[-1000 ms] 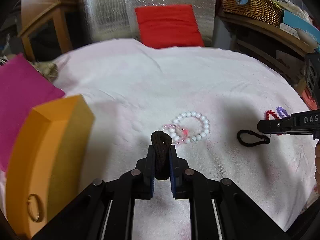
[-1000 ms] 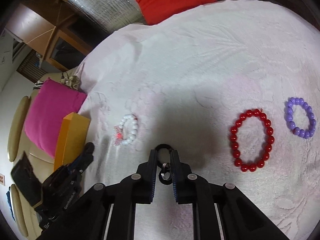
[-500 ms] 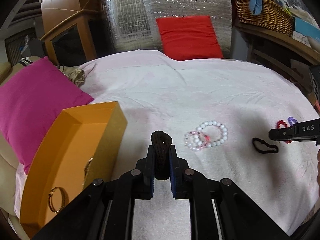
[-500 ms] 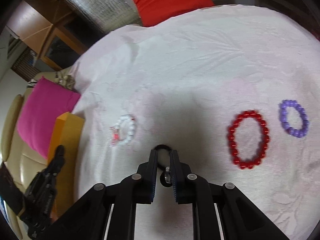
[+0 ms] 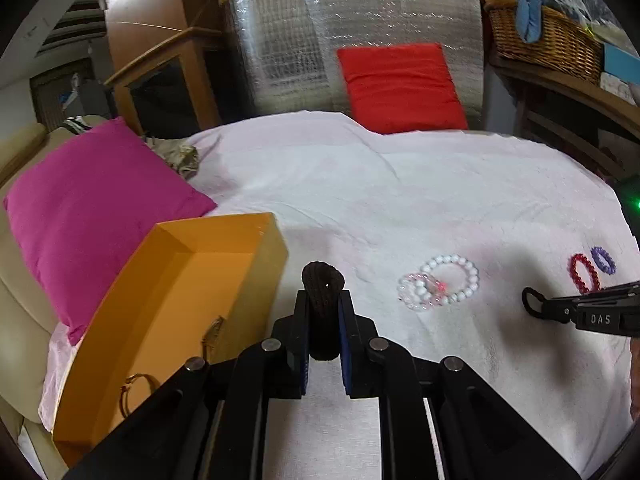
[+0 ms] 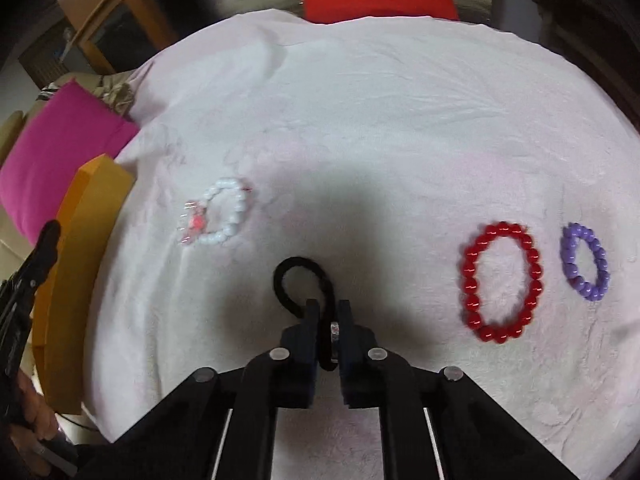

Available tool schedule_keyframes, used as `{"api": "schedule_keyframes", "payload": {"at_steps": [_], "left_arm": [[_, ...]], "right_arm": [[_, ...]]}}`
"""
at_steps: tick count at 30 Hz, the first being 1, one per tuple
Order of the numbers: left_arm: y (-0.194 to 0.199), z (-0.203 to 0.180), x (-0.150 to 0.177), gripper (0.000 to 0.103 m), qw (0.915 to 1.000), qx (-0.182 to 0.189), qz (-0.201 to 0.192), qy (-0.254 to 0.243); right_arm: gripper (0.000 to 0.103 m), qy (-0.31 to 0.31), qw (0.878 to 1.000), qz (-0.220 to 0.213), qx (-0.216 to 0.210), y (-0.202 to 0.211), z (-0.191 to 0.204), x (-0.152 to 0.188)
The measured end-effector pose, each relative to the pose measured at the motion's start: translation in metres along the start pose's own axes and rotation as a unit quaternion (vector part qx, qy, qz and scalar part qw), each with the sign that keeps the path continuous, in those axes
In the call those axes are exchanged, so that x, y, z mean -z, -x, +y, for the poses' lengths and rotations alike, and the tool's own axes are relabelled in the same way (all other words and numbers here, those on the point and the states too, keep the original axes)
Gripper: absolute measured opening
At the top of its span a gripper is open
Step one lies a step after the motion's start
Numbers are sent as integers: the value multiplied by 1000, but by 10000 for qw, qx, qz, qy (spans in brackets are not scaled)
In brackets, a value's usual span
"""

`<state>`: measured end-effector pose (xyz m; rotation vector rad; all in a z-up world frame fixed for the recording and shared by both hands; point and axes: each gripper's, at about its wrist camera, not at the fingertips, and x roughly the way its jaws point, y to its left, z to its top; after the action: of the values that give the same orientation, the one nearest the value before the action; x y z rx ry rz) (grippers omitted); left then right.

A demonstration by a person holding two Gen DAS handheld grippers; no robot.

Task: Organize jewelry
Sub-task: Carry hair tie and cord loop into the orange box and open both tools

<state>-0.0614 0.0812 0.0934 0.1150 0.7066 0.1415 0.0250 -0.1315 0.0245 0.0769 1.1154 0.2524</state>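
My left gripper (image 5: 323, 303) is shut on a brown hair tie (image 5: 322, 280), held above the cloth just right of the orange box (image 5: 224, 264). The box holds a gold hoop (image 5: 138, 390) and a clip (image 5: 212, 330). My right gripper (image 6: 329, 322) points down at the cloth, its jaws closing with the pads pressed on a black hair tie (image 6: 298, 276), whose loop sticks out in front. On the cloth lie a white bead bracelet (image 6: 226, 210) overlapping a clear pink one (image 5: 416, 296), a red bead bracelet (image 6: 500, 280) and a purple one (image 6: 585, 261).
A pale pink cloth (image 5: 400, 200) covers the round surface. A magenta cushion (image 5: 88, 200) lies left of the box and a red cushion (image 5: 400, 84) at the far edge. A wicker basket (image 5: 544, 40) sits on a shelf at the upper right. A hand (image 6: 28, 416) holds the left gripper.
The left gripper rose and tilted up with the brown tie, bringing the orange box's inside into view. The right gripper shifted and its jaws closed on the black tie.
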Motion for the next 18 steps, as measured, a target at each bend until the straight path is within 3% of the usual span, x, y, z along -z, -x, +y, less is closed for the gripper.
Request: {"api": "schedule_keyframes", "payload": {"at_steps": [10, 18], "left_arm": [[14, 22, 1, 13, 9994, -256, -204, 145], [21, 47, 6, 13, 9985, -377, -248, 309]], "right_arm": [[9, 102, 9961, -654, -580, 32, 28, -4], [9, 106, 9942, -647, -855, 30, 66, -11]]}}
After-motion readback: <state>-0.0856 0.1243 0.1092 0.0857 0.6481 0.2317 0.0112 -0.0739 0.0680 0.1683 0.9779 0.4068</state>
